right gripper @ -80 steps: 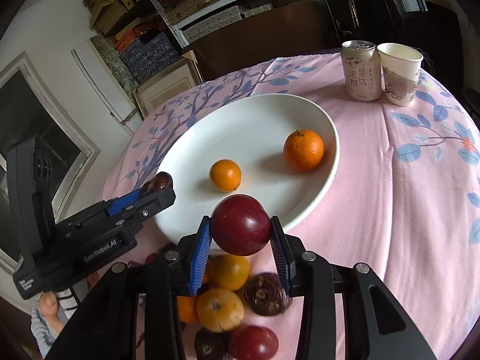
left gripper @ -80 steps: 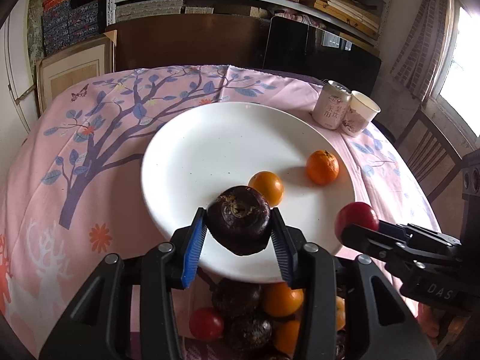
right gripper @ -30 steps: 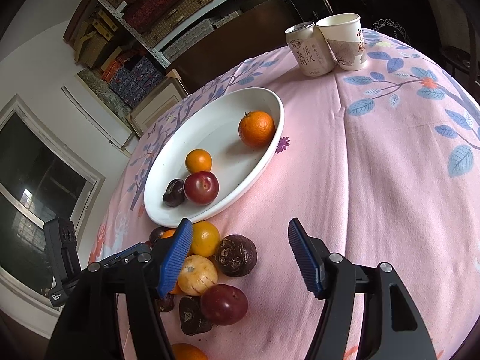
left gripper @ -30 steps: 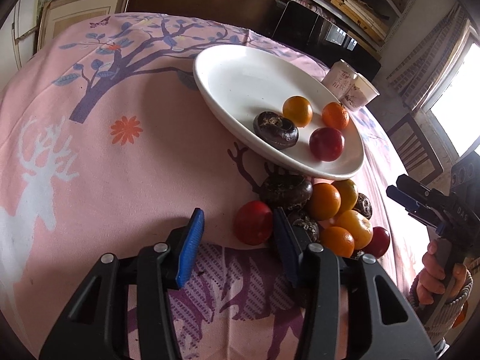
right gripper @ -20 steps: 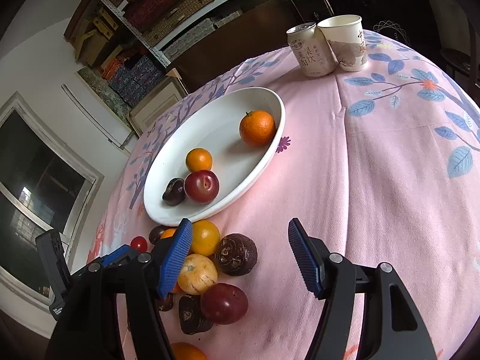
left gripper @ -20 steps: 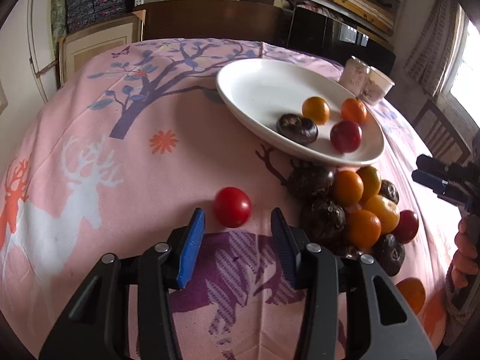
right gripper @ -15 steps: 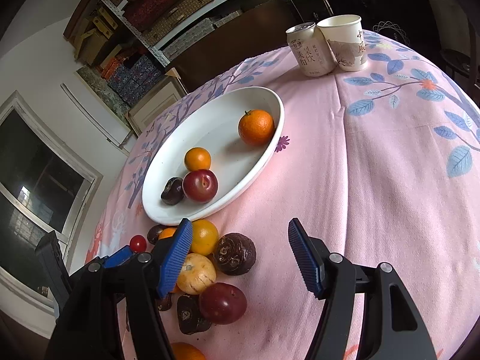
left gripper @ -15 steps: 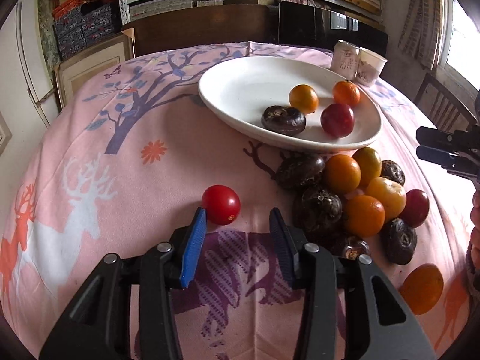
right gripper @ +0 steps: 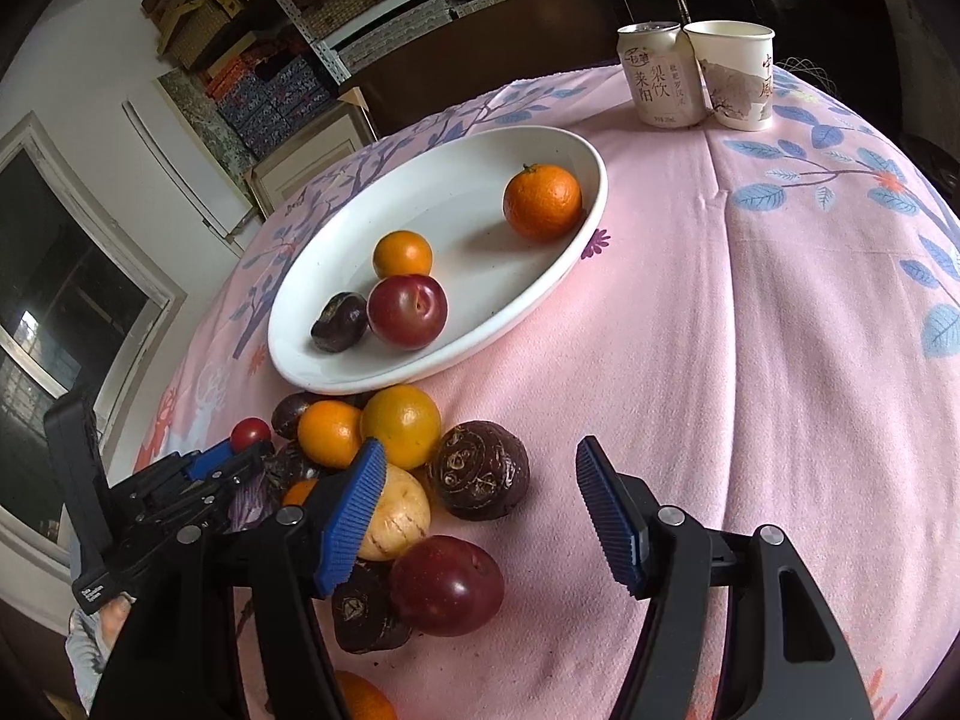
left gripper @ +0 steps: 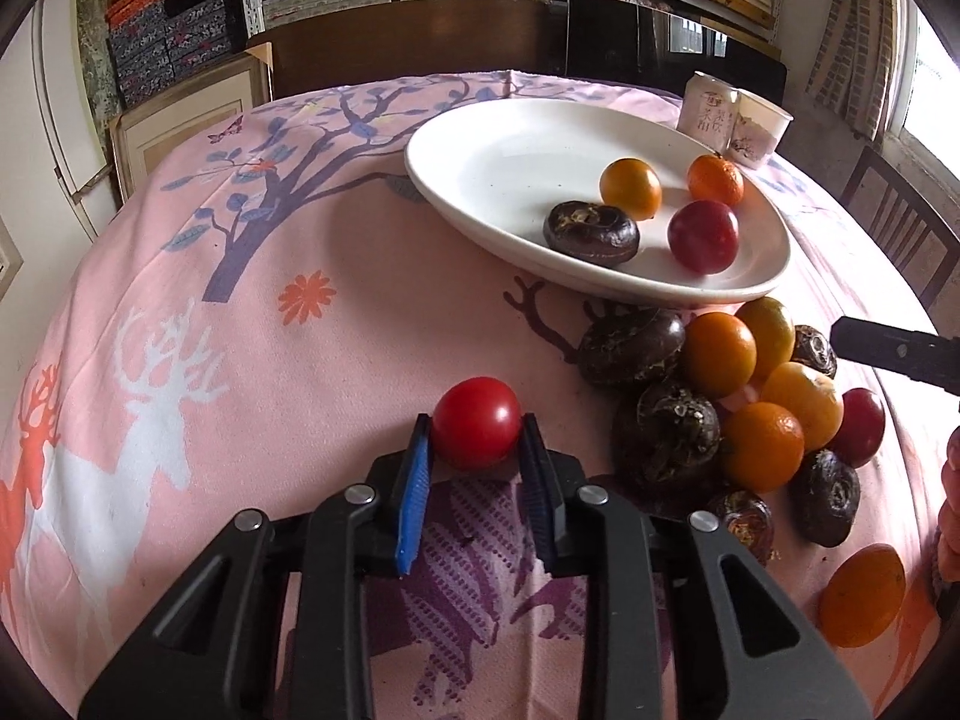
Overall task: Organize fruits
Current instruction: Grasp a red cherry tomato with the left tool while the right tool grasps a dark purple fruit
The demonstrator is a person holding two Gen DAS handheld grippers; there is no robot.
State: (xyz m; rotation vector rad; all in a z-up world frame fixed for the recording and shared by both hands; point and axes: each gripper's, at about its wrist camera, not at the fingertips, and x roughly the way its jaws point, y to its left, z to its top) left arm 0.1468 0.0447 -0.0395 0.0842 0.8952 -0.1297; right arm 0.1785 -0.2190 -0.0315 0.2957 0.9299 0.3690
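The left gripper [left gripper: 477, 468] holds the small red fruit [left gripper: 477, 430] tight between its fingers, low on the pink surface [left gripper: 252, 360], and the white plate [left gripper: 480, 180] lies far and to the right, while the right gripper [right gripper: 480, 516] is closing on nothing.

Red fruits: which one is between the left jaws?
The small bright red fruit, alone on the cloth left of the pile, pinched by the left gripper. The darker red plum lies on the white plate.
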